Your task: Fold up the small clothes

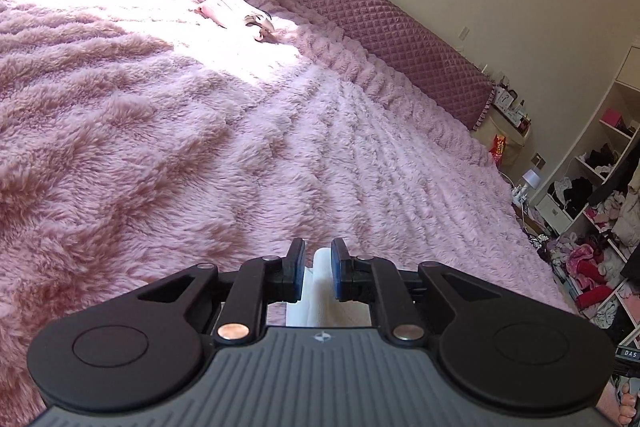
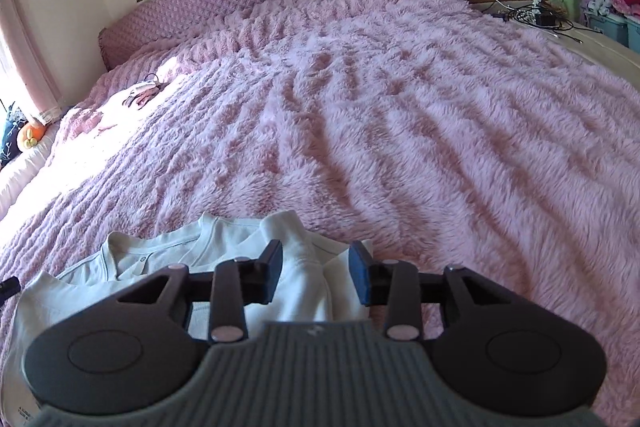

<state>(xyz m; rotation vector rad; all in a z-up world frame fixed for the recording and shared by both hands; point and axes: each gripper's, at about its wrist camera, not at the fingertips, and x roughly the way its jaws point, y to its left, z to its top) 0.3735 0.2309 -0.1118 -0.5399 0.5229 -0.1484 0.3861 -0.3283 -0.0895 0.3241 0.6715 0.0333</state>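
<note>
I am holding both grippers low over the bed, and the fluffy pink blanket point(image 2: 400, 107) is covering it. The white garment point(image 2: 224, 251) is lying on that blanket at its near edge, spread under my right gripper point(image 2: 316, 273). Its fingers are standing apart over a raised fold of the garment without pressing on it. My left gripper point(image 1: 318, 273) is showing only a narrow gap, with a strip of white cloth between its fingers; I cannot tell whether they are pinching it. A small pile of pink clothes point(image 1: 240, 15) is resting far up the blanket, near the quilted headboard point(image 1: 360, 15).
</note>
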